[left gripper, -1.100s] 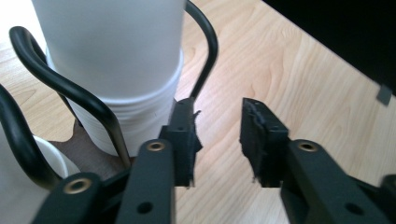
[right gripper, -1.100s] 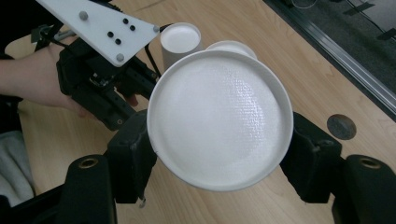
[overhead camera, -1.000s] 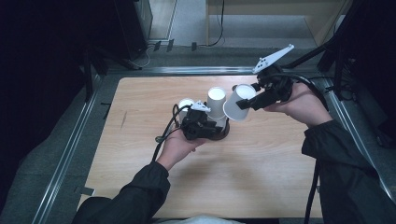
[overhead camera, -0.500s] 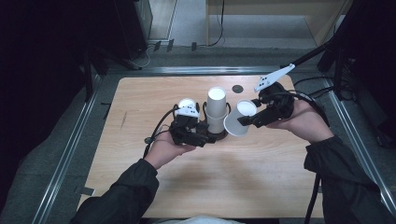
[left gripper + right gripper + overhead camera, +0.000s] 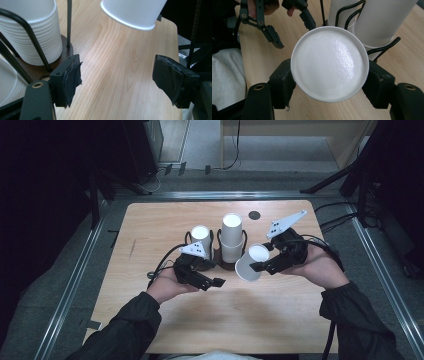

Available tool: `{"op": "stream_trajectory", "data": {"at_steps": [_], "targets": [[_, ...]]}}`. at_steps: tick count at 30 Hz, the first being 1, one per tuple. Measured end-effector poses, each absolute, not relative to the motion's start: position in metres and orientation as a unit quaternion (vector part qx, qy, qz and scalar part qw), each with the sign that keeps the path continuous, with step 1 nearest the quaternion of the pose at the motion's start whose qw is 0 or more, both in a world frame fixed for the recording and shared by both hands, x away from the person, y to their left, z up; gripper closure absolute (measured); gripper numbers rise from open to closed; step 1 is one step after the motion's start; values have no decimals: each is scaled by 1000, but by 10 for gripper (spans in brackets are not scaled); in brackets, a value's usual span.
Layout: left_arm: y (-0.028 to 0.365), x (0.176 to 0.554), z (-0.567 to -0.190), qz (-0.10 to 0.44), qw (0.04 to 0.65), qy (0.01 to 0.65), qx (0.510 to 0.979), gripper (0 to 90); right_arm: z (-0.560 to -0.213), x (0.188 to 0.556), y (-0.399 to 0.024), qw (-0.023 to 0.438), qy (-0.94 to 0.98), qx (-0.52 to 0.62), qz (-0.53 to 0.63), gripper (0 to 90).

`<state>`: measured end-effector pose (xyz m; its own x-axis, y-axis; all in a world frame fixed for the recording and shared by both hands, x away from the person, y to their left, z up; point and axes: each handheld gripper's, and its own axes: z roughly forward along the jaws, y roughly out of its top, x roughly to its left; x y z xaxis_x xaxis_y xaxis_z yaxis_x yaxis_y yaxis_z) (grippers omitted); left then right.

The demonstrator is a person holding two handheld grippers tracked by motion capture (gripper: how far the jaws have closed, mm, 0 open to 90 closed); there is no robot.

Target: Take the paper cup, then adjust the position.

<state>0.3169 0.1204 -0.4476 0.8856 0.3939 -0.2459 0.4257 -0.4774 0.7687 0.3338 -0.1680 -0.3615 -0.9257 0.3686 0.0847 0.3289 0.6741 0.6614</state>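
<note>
- White paper cup (image 5: pixel 329 63): my right gripper (image 5: pixel 256 265) is clasping it, tilted, just beside the wire cup rack (image 5: pixel 218 251).
- My left gripper (image 5: pixel 216 282) is standing released, jaws having just been widening, nothing between them, near the rack.

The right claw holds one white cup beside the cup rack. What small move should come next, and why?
Probably lower the cup onto the bare table: the right claw grips it tilted just above the wood, clear of the rack's stacks, and the left claw stands open and empty.
</note>
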Motion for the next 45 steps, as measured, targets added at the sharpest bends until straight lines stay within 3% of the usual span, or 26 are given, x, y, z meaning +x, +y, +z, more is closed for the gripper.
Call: {"op": "stream_trajectory", "data": {"at_steps": [18,39,45], "targets": [[140,314,-457,-35,456,227,860,193,-414,318,-148,-6,911,178,371,328],[147,315,-473,-47,466,219,856,158,-445,316,-126,-27,905,160,393,329],[143,311,-475,-46,468,213,856,105,-448,318,-119,-39,903,159,397,329]]}}
